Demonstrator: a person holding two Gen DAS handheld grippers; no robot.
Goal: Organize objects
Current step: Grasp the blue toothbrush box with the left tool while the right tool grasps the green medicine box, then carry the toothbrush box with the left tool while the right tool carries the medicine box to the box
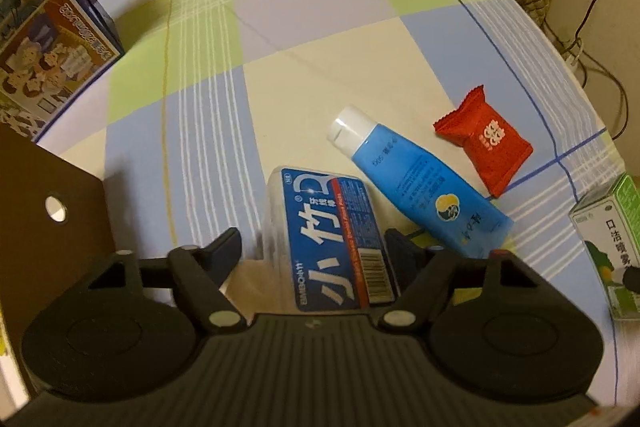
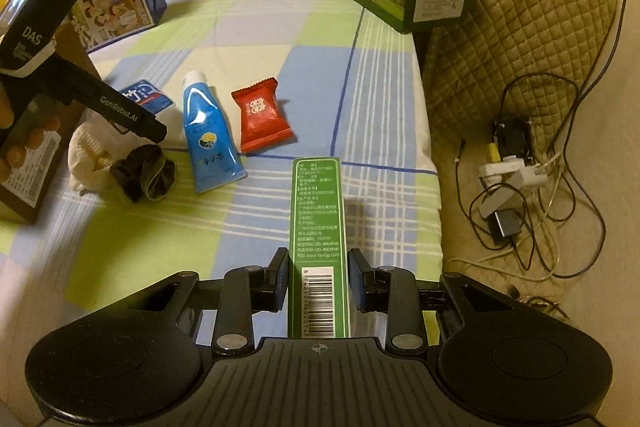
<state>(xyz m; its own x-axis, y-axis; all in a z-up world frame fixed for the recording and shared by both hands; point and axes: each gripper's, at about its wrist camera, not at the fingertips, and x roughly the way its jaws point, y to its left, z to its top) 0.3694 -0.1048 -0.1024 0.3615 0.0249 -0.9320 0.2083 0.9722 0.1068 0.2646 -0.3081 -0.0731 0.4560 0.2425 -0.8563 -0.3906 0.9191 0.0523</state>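
I am tidying up the little things on the checked cloth (image 2: 256, 227). My left gripper (image 1: 310, 247) is down low over the clear floss box (image 1: 332, 239) with the blue label. The box sits between the two fingers, but I see a gap on the left side, so the fingers are spread wide and not squeezing it. My right gripper (image 2: 318, 279) has the tall green box (image 2: 318, 239) lying between its fingers. There is a thin gap on each side, so I think those fingers are only part way in and not pinching the box. I think I am at the grabbing step for both things. The blue tube (image 2: 208, 135) lies just beside the floss box, and the red candy pack (image 2: 262, 117) is near the tube. A brown scrunchie (image 2: 146, 173) and a white cloth bag (image 2: 86, 159) sit by my left gripper in the right view. Next I should close each gripper slowly until it holds tight, then lift. I must go gently on the left so I don't bump the blue tube.
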